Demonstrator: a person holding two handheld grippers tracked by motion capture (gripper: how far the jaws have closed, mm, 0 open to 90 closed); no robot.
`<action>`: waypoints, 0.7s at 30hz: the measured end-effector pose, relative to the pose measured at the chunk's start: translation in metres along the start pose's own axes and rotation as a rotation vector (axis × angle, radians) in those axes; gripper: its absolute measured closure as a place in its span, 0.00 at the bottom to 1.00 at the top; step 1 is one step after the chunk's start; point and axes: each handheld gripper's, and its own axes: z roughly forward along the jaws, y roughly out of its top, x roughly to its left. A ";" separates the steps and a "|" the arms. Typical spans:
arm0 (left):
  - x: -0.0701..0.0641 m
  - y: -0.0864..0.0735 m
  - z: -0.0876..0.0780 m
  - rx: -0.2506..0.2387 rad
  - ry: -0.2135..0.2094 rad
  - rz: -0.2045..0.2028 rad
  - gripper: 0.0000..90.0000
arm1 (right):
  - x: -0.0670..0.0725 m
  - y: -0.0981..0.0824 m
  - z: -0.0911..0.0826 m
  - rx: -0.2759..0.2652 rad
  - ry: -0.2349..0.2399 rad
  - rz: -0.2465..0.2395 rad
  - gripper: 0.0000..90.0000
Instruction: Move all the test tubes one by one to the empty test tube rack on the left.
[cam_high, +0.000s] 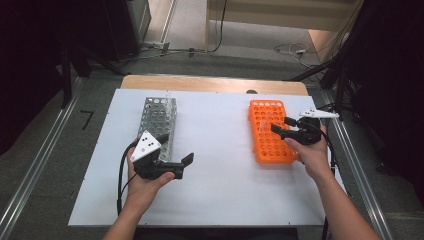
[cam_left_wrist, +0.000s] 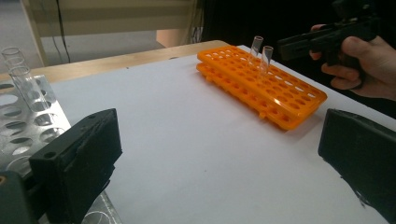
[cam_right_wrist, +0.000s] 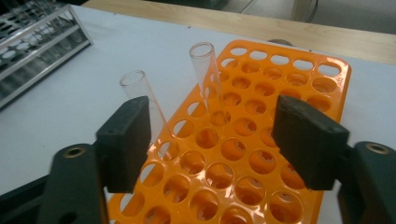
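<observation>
An orange tube rack lies flat at the right of the white board. Two clear glass tubes stand tilted in its holes near the far end. My right gripper hovers over that rack's right side, jaws apart, and the tubes stand just ahead of the pads with nothing pressed between them. My left gripper is held low beside the near end of a metal rack, jaws wide apart and empty. From the left gripper view the orange rack and the right gripper show far off.
Two clear tubes stand in the metal rack's far holes. The white board lies on a wooden table, with metal rails along both sides. Cables lie on the floor beyond.
</observation>
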 end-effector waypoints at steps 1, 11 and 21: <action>0.000 -0.001 0.000 0.002 0.002 0.003 0.00 | 0.000 0.000 0.004 0.007 -0.002 0.004 0.37; -0.003 -0.003 0.001 0.005 -0.003 -0.004 0.00 | -0.004 0.002 0.034 0.072 -0.012 -0.005 0.61; -0.001 -0.003 -0.001 0.002 0.000 -0.011 0.00 | 0.001 0.009 0.054 0.135 -0.027 -0.022 0.73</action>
